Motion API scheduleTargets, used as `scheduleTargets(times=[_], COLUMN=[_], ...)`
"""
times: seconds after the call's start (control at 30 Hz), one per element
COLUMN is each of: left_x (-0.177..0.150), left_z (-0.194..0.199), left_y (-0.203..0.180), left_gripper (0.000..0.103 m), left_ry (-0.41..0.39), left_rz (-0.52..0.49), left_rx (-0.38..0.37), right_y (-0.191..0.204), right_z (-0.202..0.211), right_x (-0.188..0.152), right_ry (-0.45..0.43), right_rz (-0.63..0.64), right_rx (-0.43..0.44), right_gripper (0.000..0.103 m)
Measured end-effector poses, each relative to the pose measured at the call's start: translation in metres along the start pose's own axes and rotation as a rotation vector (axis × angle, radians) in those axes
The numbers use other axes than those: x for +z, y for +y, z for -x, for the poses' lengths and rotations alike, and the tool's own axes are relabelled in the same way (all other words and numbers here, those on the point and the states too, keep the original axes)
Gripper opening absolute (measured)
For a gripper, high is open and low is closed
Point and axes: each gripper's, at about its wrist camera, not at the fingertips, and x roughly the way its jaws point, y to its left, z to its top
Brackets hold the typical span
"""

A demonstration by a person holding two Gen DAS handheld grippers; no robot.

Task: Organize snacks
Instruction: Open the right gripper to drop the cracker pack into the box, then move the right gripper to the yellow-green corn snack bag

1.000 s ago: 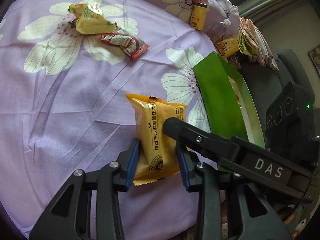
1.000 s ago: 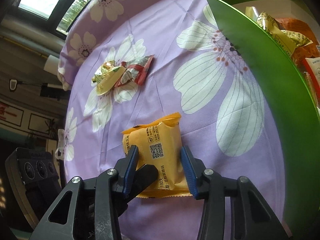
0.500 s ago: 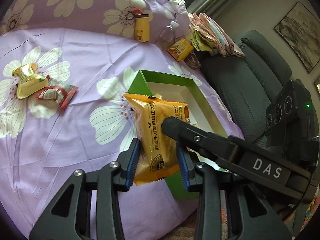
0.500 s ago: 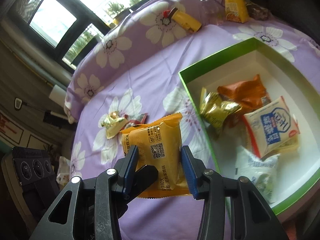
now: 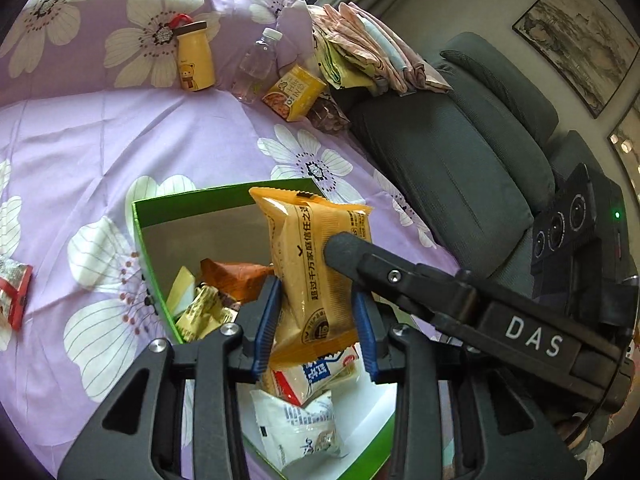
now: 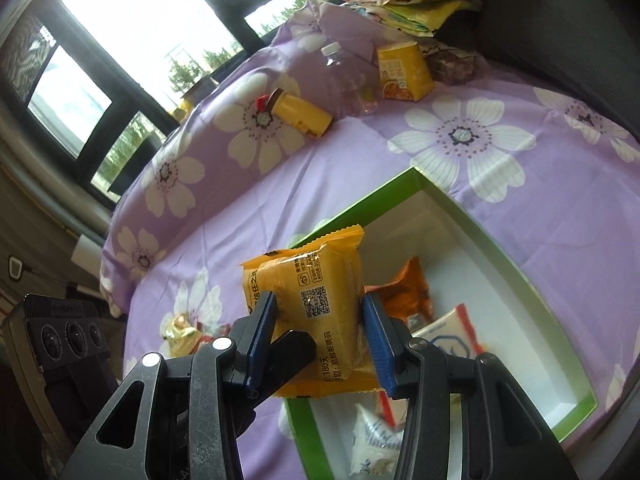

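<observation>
Both claws, left (image 5: 316, 322) & right (image 6: 318, 338), clamped on same orange snack pack (image 5: 316, 272), held above green box (image 5: 138, 224); other snacks in box at 6 o'clock. Pack looks light, crinkly, squashy w/ slick film; grip mid-body, gently

The right claw (image 6: 320, 336) is pinching an orange snack packet (image 6: 310, 300) between its blue pads (image 6: 378, 344), while the black tip of the left claw (image 6: 290, 350) is pressing against the packet's lower left side. The packet is hanging over the near corner of a green box (image 6: 496, 248) that is sitting on a purple flowered sheet (image 6: 480, 140) and holding several snack packs.
</observation>
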Motion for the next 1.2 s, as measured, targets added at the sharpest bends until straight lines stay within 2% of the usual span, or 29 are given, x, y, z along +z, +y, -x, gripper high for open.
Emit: scheduleTargets(times=[0.13,0.27,0.33,0.4,0.43,0.5,0.57,0.63,0.73,0.93,1.13,1.2], left_x=[0.005,0.004,0.002,-0.001,-0.002,-0.005,-0.007,-0.01,-0.018,-0.043,-0.084,-0.098], left_z=[-0.028,-0.049,-0.054,-0.051,-0.047,-0.035,-0.021,-0.003,0.03,0.095,0.159,0.171], left_y=[-0.002,0.006,0.008,0.008,0.008,0.01,0.014,0.023,0.042,0.099,0.155,0.173], left_gripper=[0.034,0.035,0.046,0.061,0.064,0.071,0.074,0.078,0.086,0.092,0.094,0.095], left_ry=[0.037,0.073,0.095,0.09,0.077,0.056,0.043,0.013,-0.026,-0.104,-0.159,-0.144], left_rz=[-0.014,0.032,0.021,0.006,0.002,0.001,0.0,0.016,0.052,0.19,0.335,0.372], left_rx=[0.012,0.026,0.029,0.038,0.048,0.062,0.071,0.086,0.121,0.237,0.382,0.425], right_y=[-0.026,-0.049,-0.056,-0.057,-0.057,-0.052,-0.045,-0.035,-0.019,0.02,0.059,0.073], right_z=[-0.012,-0.027,-0.033,-0.034,-0.034,-0.03,-0.024,-0.02,-0.019,-0.029,-0.043,-0.05], right_x=[0.009,0.011,0.011,0.01,0.01,0.009,0.006,0.002,-0.005,-0.023,-0.052,-0.06], right_ry=[-0.009,-0.006,0.006,0.011,0.009,-0.011,-0.037,-0.051,-0.047,0.014,0.106,0.139], right_rz=[-0.049,-0.141,-0.155,-0.154,-0.148,-0.131,-0.11,-0.067,-0.007,0.087,0.165,0.166], right_rx=[0.008,0.001,-0.016,-0.02,-0.017,-0.014,-0.012,-0.009,-0.011,-0.006,0.068,0.093], right_gripper=[0.047,0.047,0.047,0.047,0.048,0.061,0.067,0.068,0.078,0.079,0.079,0.08])
